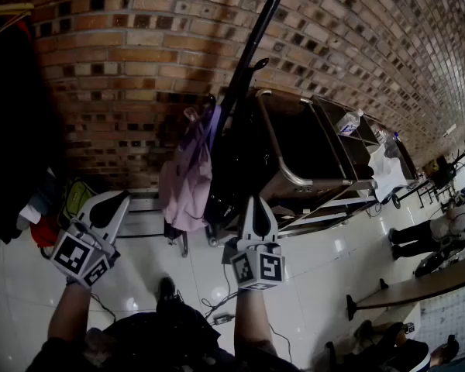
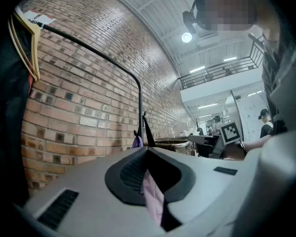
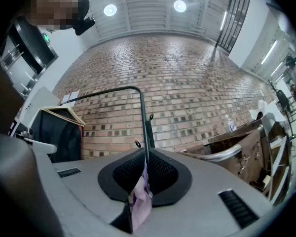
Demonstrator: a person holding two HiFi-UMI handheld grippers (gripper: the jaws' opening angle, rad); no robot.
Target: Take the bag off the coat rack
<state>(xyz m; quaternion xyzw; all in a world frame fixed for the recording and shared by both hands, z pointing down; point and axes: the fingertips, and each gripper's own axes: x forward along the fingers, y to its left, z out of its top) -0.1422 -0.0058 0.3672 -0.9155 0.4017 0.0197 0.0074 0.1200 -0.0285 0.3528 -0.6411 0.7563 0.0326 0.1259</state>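
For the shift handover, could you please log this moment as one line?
phase: pre-grasp | bag: pink, hanging on coat rack | left gripper: shut, empty | right gripper: shut, empty

Pale pink bag [image 1: 184,178] with a purple strap on the black rack [image 1: 248,60]. Behind the rack, a red-brown brick wall [image 1: 124,68] flecked with dark and pale bricks. Below the rack, a glossy white floor [image 1: 139,266]. Pale grey with black pads: left tongs [image 1: 118,201] and right tongs [image 1: 256,204], their cubes in black-and-white squares
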